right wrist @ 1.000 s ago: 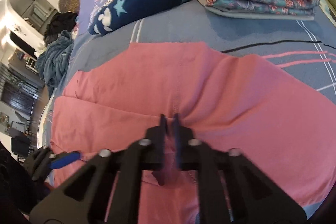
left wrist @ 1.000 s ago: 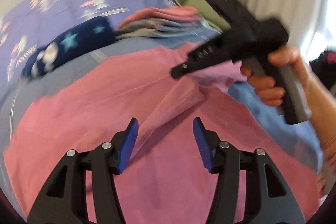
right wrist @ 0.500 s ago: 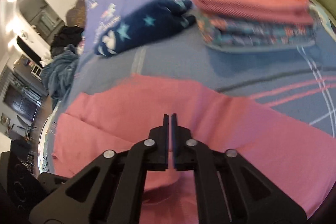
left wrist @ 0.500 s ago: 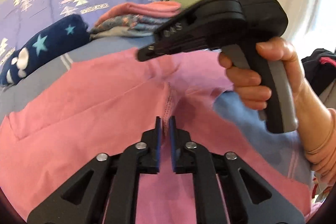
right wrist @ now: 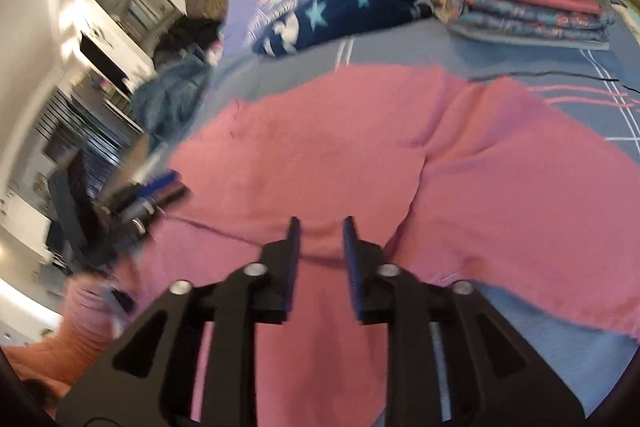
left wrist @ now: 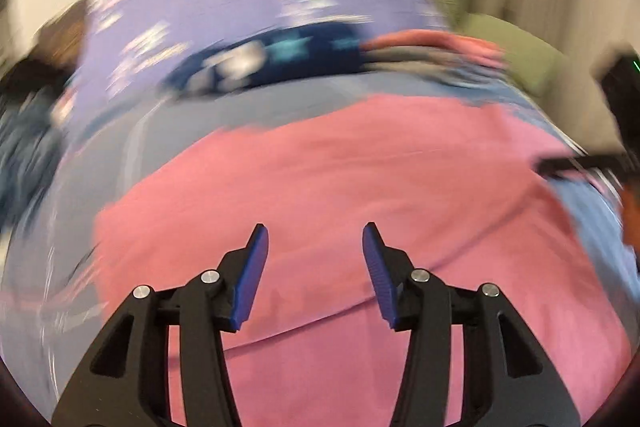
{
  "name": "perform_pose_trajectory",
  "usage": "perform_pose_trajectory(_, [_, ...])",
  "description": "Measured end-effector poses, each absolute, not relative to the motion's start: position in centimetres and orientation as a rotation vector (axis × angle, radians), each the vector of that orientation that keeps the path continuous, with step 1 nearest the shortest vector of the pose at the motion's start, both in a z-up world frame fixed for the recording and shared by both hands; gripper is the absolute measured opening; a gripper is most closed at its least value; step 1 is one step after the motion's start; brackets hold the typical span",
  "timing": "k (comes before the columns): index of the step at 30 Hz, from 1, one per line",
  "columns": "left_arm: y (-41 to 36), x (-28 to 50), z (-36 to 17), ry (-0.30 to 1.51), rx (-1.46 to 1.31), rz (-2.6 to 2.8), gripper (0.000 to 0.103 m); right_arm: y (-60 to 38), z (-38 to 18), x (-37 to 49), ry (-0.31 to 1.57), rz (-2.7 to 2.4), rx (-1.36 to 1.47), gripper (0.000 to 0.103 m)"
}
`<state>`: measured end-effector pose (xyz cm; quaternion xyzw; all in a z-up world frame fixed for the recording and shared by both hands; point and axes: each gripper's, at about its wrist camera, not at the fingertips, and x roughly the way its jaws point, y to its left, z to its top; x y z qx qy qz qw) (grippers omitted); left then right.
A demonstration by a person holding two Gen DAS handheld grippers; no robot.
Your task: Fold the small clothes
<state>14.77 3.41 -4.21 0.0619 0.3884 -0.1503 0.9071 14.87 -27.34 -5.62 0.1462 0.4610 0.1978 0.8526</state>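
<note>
A pink garment (left wrist: pixel 360 195) lies spread on the bed, with a fold line across it near me; it also shows in the right wrist view (right wrist: pixel 340 155). My left gripper (left wrist: pixel 315 247) is open and empty, just above the pink cloth. My right gripper (right wrist: pixel 320 239) is partly open over the near edge of the garment, with nothing between its fingers. The right gripper shows at the right edge of the blurred left wrist view (left wrist: pixel 592 163). The left gripper shows blurred at the left of the right wrist view (right wrist: pixel 152 191).
A navy star-patterned garment (right wrist: pixel 340 15) lies at the back of the bed. A stack of folded clothes (right wrist: pixel 520 3) sits at the back right. A blue-grey heap of clothes (right wrist: pixel 172 95) lies at the bed's left edge. Green cushions (left wrist: pixel 504 51) lie at the far right.
Both grippers were shut on the pink cloth half a second ago and have opened and let it go. The left view swung fast and is blurred. The right gripper has moved away to the right.
</note>
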Motion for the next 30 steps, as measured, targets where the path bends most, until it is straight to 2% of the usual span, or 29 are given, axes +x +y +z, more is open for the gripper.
perform_pose_trajectory(1, [5.3,15.2,-5.2,0.844,0.131,-0.232,0.058,-26.7,-6.7,15.0,0.995,0.337,0.243,0.031])
perform_pose_trajectory(2, [6.6,15.8,-6.1,0.88,0.148,-0.157,0.061,-26.4,-7.8,15.2,1.02,0.267,0.195,0.024])
perform_pose_trajectory(4, [10.0,15.6,-7.3,0.896,0.078,-0.074,0.078,-26.4,-8.2,14.7,0.988,0.244,0.21,0.024])
perform_pose_trajectory(6, [12.1,14.8,-6.6,0.9,-0.044,-0.073,0.078,-26.7,-7.6,14.0,0.98,0.236,0.238,0.028])
perform_pose_trajectory(9, [12.2,13.2,-5.0,0.835,-0.059,-0.078,0.077,-27.8,-6.4,12.4,0.938,0.205,0.3,0.033])
perform_pose_trajectory(11, [11.0,12.1,-3.6,0.783,-0.066,-0.148,0.077,-29.1,-5.5,10.9,0.897,0.179,0.347,0.036])
perform_pose_trajectory(13, [9.2,11.7,-2.6,0.741,-0.044,-0.211,0.077,-31.4,-5.3,8.9,0.864,0.132,0.425,0.045])
perform_pose_trajectory(15, [7.2,11.6,-2.3,0.72,-0.02,-0.265,0.077,-33.9,-5.4,7.3,0.84,0.086,0.484,0.046])
perform_pose_trajectory(19, [2.9,11.4,-2.4,0.748,-0.012,-0.369,0.077,-40.7,-6.7,3.0,0.739,-0.112,0.655,0.049])
perform_pose_trajectory(21, [1.5,11.7,-2.7,0.755,0.012,-0.37,0.077,-43.9,-7.5,1.0,0.688,-0.21,0.769,0.056])
perform_pose_trajectory(25, [-0.5,11.4,-3.4,0.763,0.036,-0.395,0.077,-50.5,-10.3,-2.7,0.644,-0.399,1.026,0.057])
perform_pose_trajectory(30, [-2.0,11.4,-3.6,0.778,0.054,-0.395,0.077,-54.7,-12.7,-3.9,0.62,-0.488,1.146,0.057])
